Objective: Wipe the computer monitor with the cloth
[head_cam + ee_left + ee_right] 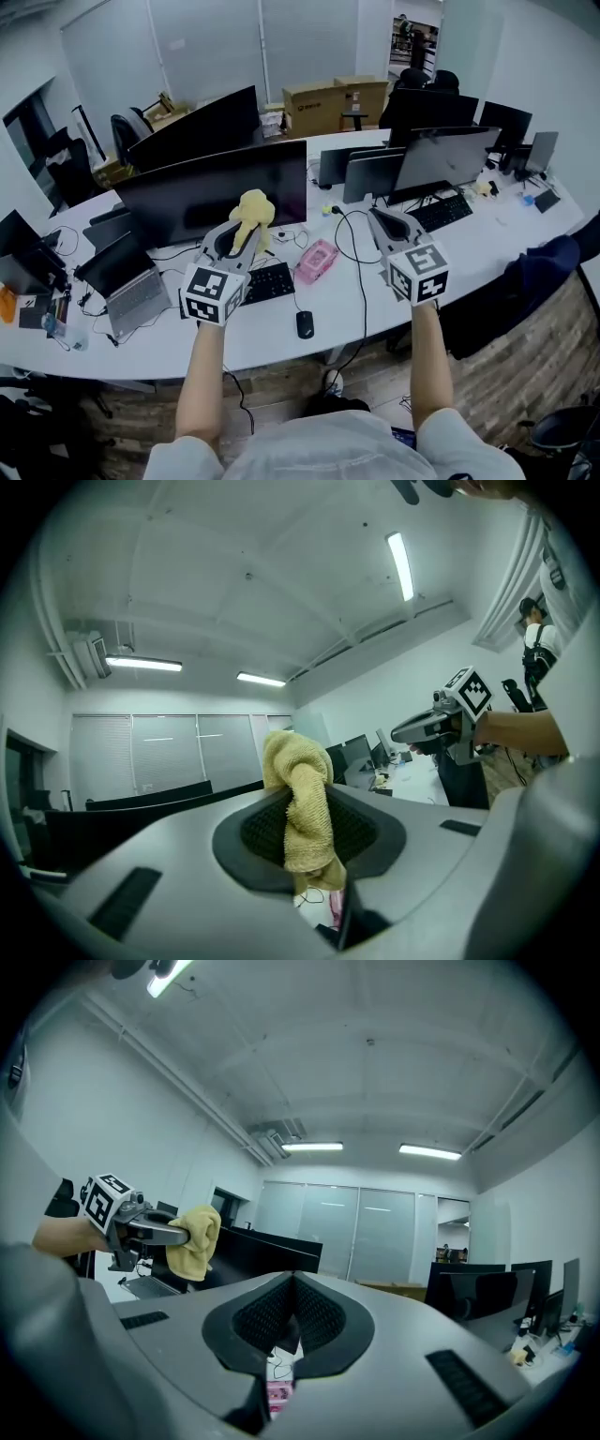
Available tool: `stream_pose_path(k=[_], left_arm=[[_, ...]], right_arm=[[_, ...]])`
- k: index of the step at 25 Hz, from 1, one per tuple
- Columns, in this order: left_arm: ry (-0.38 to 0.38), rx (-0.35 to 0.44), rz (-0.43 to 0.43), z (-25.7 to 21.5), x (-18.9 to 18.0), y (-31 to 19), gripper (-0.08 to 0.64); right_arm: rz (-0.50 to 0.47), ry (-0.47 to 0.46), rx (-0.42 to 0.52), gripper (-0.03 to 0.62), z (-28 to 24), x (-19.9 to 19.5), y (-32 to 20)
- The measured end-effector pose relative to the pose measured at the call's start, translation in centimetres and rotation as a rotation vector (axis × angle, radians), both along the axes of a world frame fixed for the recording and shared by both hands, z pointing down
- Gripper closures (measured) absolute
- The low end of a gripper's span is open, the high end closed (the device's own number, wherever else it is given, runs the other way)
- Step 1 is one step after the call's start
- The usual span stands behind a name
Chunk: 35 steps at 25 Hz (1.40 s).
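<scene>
Cloth held up at the monitor.
Your left gripper (246, 228) pinches the yellow cloth (253, 210) in front of the wide monitor (187, 197), toward its right end. Your right gripper (377, 217) hangs right of the monitor, jaws pressed together.

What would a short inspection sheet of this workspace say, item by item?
Surface: white curved desk, crowded.
Job's things: yellow cloth held up before the large dark monitor; whether it touches the screen, cannot tell.
Clutter: keyboard, mouse, pink object, open laptop.
Grippers: left claw shut on the cloth; right claw shut, empty.
Cables: black cable loops across the desk.
Surroundings: more monitors, cardboard boxes, office chairs.
</scene>
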State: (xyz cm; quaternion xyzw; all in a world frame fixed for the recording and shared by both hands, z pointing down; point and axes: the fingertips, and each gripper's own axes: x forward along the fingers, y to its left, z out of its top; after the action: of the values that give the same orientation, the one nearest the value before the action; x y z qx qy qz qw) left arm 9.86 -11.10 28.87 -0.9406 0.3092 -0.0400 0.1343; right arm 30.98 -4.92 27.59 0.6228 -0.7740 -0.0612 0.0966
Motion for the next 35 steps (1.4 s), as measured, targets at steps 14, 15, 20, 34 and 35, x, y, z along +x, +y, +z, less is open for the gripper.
stream_pose_path(k=[14,15,20,34,35], left_arm=[[-0.230,0.152,-0.037,-3.9,12.4,-14.2,0.468],[-0.249,0.161,-0.033,-4.0,12.8,-14.9,0.468],[-0.342,0.201,0.033,-4.0,15.1,-17.9,0.465],[-0.725,0.212,0.163,0.3,20.8,-24.5,0.465],[-0.729,0.208,0.164,0.5,20.8,-24.7,0.465]], right_arm=[[-0.007,-0.012,0.001,0.568,-1.0,9.7,-13.7],[-0.005,-0.009,-0.004,0.568,-0.8,9.9,-14.1],[0.026,-0.008,-0.035,0.568,0.4,9.8,-15.7],[0.128,-0.038,-0.043,0.568,1.7,8.4,-17.1],[0.130,-0.036,-0.045,0.568,1.9,8.2,-17.1]])
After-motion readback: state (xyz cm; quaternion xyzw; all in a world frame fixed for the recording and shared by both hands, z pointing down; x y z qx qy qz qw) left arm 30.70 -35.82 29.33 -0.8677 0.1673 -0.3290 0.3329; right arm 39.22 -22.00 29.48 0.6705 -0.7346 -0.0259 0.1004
